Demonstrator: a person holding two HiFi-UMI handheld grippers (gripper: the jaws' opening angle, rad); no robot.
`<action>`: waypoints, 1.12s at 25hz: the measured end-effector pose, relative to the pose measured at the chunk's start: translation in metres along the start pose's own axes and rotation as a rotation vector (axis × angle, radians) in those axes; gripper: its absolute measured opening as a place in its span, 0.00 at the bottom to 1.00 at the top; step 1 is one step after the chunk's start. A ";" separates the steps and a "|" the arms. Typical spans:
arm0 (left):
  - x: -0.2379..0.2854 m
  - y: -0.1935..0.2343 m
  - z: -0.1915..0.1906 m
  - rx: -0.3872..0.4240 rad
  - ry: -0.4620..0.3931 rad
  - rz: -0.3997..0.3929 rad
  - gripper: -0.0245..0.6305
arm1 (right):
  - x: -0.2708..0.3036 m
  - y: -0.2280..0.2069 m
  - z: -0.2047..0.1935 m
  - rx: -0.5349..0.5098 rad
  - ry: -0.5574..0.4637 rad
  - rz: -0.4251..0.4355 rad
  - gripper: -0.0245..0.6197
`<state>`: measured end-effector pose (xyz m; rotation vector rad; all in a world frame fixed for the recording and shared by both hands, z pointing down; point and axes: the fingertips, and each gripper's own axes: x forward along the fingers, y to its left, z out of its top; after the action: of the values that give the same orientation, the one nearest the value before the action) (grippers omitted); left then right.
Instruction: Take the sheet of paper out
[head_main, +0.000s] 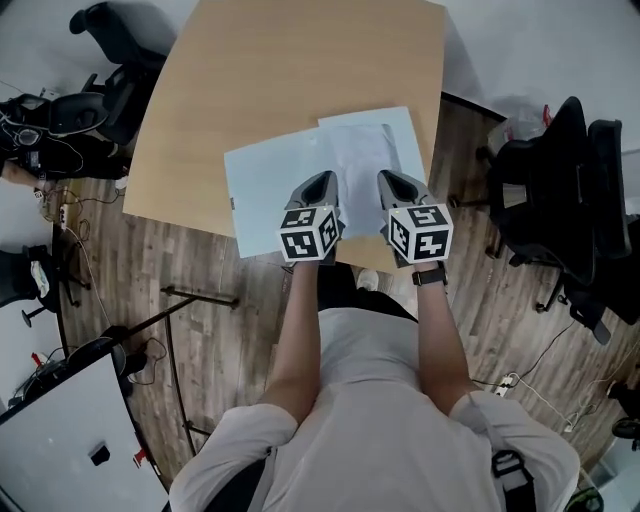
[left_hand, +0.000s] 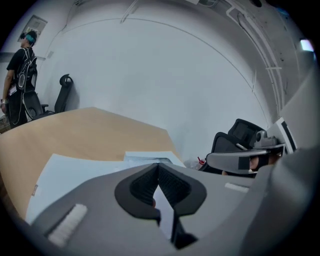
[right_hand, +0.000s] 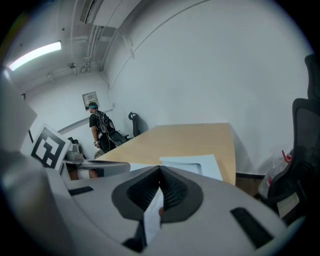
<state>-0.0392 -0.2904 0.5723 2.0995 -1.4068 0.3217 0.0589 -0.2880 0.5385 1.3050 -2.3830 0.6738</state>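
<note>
On the wooden table (head_main: 280, 70), near its front edge, lies a large pale blue sheet (head_main: 275, 190). A second pale sheet with a translucent sleeve (head_main: 365, 150) overlaps its right side. My left gripper (head_main: 324, 180) hovers over the seam between them, jaws shut and tips meeting, with nothing held. My right gripper (head_main: 389, 178) hovers beside it over the sleeve's near part, also shut and empty. In the left gripper view the closed tips (left_hand: 158, 165) point across the blue sheet (left_hand: 65, 172). The right gripper view shows its closed tips (right_hand: 160, 169) before the sleeve (right_hand: 192, 164).
Black office chairs stand right of the table (head_main: 570, 190) and at its far left corner (head_main: 110, 40). A white desk (head_main: 70, 430) is at the lower left, with cables on the wood floor. A person (left_hand: 20, 80) stands beyond the table's far end.
</note>
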 end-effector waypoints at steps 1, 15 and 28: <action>0.005 0.004 -0.007 -0.010 0.020 0.002 0.05 | 0.005 0.000 -0.004 -0.008 0.018 0.005 0.05; 0.041 0.020 -0.082 -0.093 0.282 -0.075 0.10 | 0.047 -0.002 -0.040 0.007 0.148 0.029 0.05; 0.057 0.015 -0.123 -0.129 0.421 -0.156 0.29 | 0.059 -0.009 -0.057 0.054 0.181 0.023 0.05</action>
<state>-0.0148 -0.2653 0.7038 1.8838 -0.9858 0.5563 0.0396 -0.3008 0.6175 1.1853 -2.2514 0.8319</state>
